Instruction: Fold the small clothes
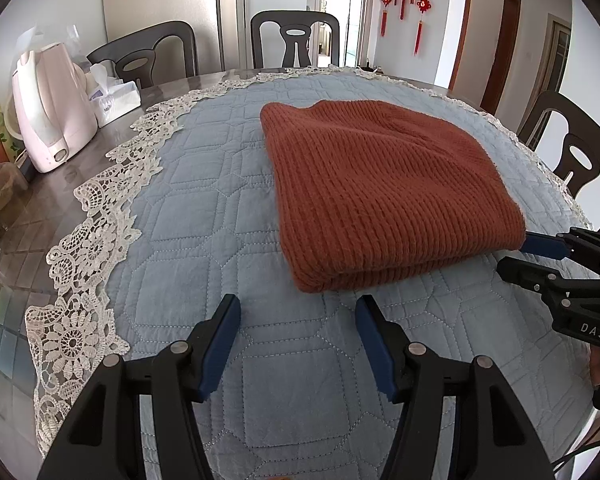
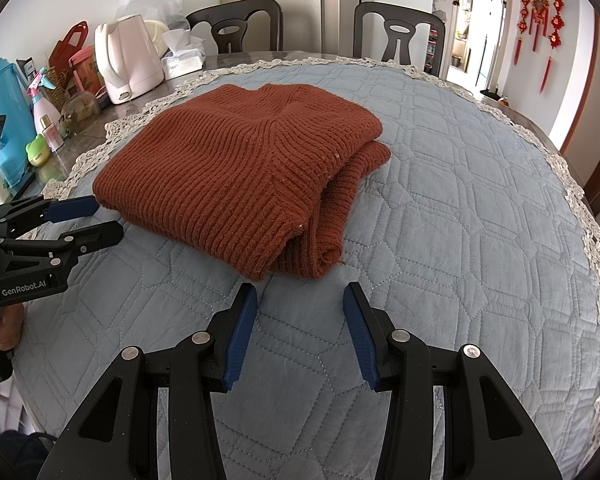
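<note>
A rust-red ribbed knit sweater (image 1: 384, 184) lies folded in a thick stack on the blue quilted table cover (image 1: 204, 224); it also shows in the right wrist view (image 2: 236, 176). My left gripper (image 1: 298, 304) is open and empty, just short of the sweater's near folded edge. My right gripper (image 2: 300, 292) is open and empty, just short of the sweater's near corner. In the left wrist view the right gripper (image 1: 516, 250) sits beside the sweater's right edge. In the right wrist view the left gripper (image 2: 108, 218) sits beside its left edge.
A pink kettle (image 1: 50, 116) and a tissue box (image 1: 114, 98) stand on the bare tabletop at the left, with bottles and a blue container (image 2: 4, 120) beyond. Dark chairs (image 1: 294, 40) ring the table. The cover has a lace border (image 1: 80, 240).
</note>
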`<action>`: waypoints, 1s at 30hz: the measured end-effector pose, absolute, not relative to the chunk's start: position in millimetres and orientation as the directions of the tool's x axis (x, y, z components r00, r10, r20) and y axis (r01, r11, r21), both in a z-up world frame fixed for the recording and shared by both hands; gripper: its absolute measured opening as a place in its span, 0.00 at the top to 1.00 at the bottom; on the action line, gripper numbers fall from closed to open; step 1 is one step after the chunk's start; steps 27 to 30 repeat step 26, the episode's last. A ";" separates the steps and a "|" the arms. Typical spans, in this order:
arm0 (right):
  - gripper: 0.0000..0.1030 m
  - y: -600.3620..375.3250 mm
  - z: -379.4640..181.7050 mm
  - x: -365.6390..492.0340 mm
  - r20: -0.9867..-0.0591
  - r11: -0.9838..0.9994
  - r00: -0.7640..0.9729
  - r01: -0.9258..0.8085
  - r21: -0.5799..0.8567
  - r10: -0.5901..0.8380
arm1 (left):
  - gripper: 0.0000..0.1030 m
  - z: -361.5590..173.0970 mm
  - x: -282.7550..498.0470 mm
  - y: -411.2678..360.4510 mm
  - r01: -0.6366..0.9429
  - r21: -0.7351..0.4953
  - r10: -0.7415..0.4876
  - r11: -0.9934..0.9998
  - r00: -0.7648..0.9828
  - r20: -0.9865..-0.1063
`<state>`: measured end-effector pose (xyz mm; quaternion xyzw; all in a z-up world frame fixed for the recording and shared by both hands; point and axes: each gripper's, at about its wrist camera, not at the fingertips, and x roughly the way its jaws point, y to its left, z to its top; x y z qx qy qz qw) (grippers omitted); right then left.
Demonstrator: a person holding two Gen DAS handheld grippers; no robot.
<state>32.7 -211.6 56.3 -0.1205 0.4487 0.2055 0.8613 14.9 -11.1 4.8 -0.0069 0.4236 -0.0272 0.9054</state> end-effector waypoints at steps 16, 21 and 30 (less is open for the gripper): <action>0.55 -211.3 56.2 32.6 -0.822 0.887 0.514 -0.462 -0.026 0.244 | 0.39 4.3 14.5 -12.3 0.045 -0.025 -0.048 0.999 0.641 -0.766; 0.55 -211.2 56.2 32.5 -0.822 0.887 0.514 -0.462 -0.026 0.243 | 0.39 4.5 14.0 -12.8 0.044 -0.028 -0.050 0.999 0.641 -0.766; 0.55 -211.3 56.2 32.5 -0.822 0.887 0.514 -0.462 -0.027 0.243 | 0.39 4.4 14.0 -12.6 0.044 -0.028 -0.050 0.999 0.641 -0.766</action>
